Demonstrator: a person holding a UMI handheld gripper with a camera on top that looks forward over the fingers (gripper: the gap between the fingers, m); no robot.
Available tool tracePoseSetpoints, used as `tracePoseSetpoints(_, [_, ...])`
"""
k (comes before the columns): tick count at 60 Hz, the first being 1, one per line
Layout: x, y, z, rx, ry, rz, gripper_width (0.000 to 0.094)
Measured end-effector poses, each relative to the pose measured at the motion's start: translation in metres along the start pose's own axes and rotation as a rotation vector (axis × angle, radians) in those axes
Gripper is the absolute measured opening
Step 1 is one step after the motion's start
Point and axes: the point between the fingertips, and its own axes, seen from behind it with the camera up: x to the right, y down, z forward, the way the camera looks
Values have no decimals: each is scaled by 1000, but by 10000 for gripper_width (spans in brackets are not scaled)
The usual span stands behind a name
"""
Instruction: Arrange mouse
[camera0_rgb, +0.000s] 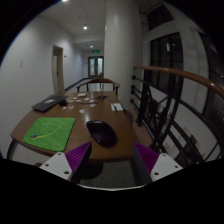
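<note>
Here the claw (111, 160) gapes wide, empty; the black mouse (101, 132) lies just ahead; no legible writing.

A single wide-angle camera rides on the gripper (112, 160), looking forward along its jaws, slightly downward, close over the long brown wooden surface (70, 108) ahead.

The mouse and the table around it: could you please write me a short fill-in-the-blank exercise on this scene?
1. The black mouse lies just ahead of the ____ tongs.
2. Beside the mouse lies a ____ mat.
3. Both rest on a wooden ____.
4. The pads are ____.

Missing: open; green; table; purple
</note>
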Motion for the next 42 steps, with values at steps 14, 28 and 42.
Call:
tracePoseSetpoints(14, [-18,-20,93,-5,-47,-54,850])
tracePoseSetpoints(28, [-19,-43,154,-35,-58,-21,674])
tracePoseSetpoints(42, [-24,-53,174,-3,-45,6,280])
